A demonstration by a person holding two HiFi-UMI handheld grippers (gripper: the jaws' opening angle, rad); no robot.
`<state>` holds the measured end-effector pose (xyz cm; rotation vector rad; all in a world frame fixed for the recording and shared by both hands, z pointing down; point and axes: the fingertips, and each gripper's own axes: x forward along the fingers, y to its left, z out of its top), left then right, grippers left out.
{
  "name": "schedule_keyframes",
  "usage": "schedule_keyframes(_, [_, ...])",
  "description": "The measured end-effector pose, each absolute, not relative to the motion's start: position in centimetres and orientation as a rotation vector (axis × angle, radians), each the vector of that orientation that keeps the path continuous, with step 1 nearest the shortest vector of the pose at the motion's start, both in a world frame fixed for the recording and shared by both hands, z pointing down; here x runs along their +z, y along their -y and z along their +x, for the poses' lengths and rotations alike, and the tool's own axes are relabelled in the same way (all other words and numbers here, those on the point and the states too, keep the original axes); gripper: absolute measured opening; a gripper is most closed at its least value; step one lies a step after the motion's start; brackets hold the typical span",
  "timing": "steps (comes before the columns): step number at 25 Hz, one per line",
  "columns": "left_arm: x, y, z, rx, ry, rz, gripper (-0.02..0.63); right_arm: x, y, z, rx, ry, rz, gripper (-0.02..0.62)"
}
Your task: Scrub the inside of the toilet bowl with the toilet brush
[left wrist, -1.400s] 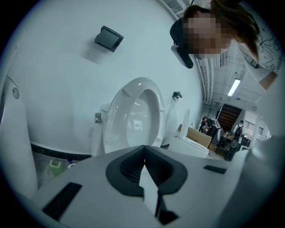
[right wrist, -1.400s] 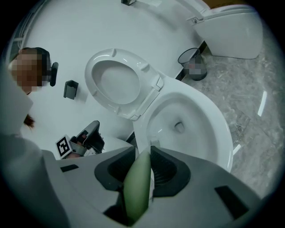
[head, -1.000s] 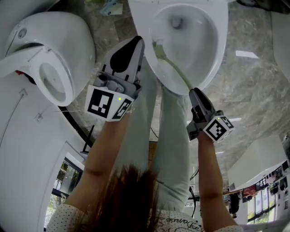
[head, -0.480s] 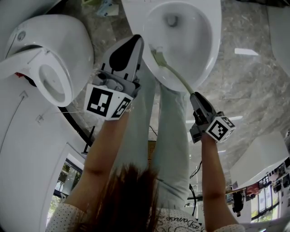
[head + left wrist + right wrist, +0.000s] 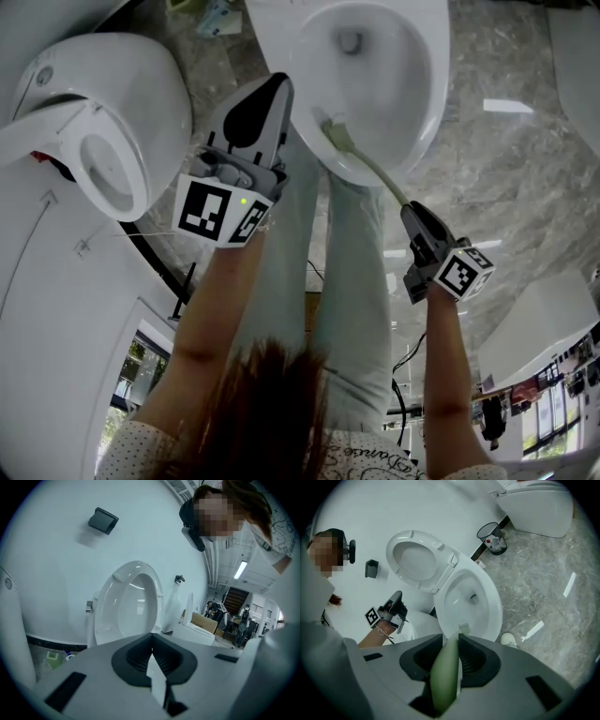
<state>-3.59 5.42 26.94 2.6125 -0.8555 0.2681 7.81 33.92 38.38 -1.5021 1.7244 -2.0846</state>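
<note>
The white toilet bowl (image 5: pixel 433 84) stands open at the top of the head view, its seat and lid (image 5: pixel 417 559) raised. My right gripper (image 5: pixel 410 208) is shut on the pale green handle of the toilet brush (image 5: pixel 375 167). The brush head (image 5: pixel 331 131) rests against the bowl's inner wall at the near left rim. In the right gripper view the handle (image 5: pixel 445 677) runs between the jaws to the bristles (image 5: pixel 464 628) over the bowl (image 5: pixel 490 604). My left gripper (image 5: pixel 275 86) hovers beside the bowl's left rim, shut and holding nothing (image 5: pixel 152 651).
A second toilet (image 5: pixel 103 122) stands at the left. The person's legs in light jeans (image 5: pixel 347 281) are in front of the bowl, one shoe (image 5: pixel 508 639) beside it. A wire waste bin (image 5: pixel 490 538) and another toilet (image 5: pixel 539 503) stand farther off on the marble floor (image 5: pixel 506 159).
My right gripper has drawn back toward the person and to the right, sliding the brush head along the bowl's near left wall. The left gripper has barely moved.
</note>
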Motion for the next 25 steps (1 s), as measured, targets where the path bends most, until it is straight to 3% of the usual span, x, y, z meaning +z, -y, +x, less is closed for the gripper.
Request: schedule_keyframes(25, [26.4, -5.2, -3.1, 0.265, 0.850, 2.614, 0.002, 35.8, -33.8, 10.8, -2.218, -2.483, -1.496, 0.117])
